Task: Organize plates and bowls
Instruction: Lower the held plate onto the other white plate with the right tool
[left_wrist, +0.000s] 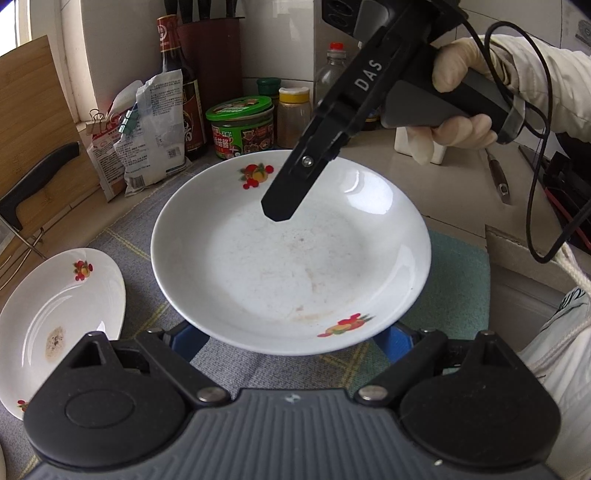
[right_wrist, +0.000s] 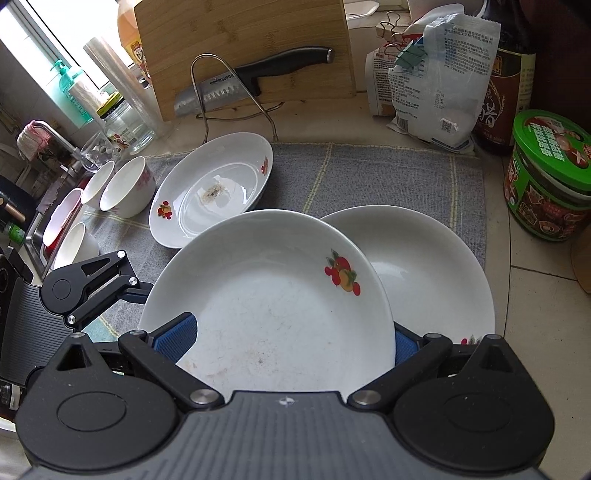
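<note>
Right gripper (right_wrist: 291, 339) is clamped on the near rim of the plate (right_wrist: 273, 295), one pad on top, the other hidden underneath. Left gripper (left_wrist: 291, 341) stands wide open, pads tucked under the opposite rim, not pinching. The plate rides lifted, overlapping a second plate (right_wrist: 436, 266) just ahead-right. Looks like the stacking step. Next up: centre it over that one, lower level, then release.

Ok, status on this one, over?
Left gripper open, pads under the plate. Right gripper clamps its rim. Plate lifted, second plate directly beneath.
</note>
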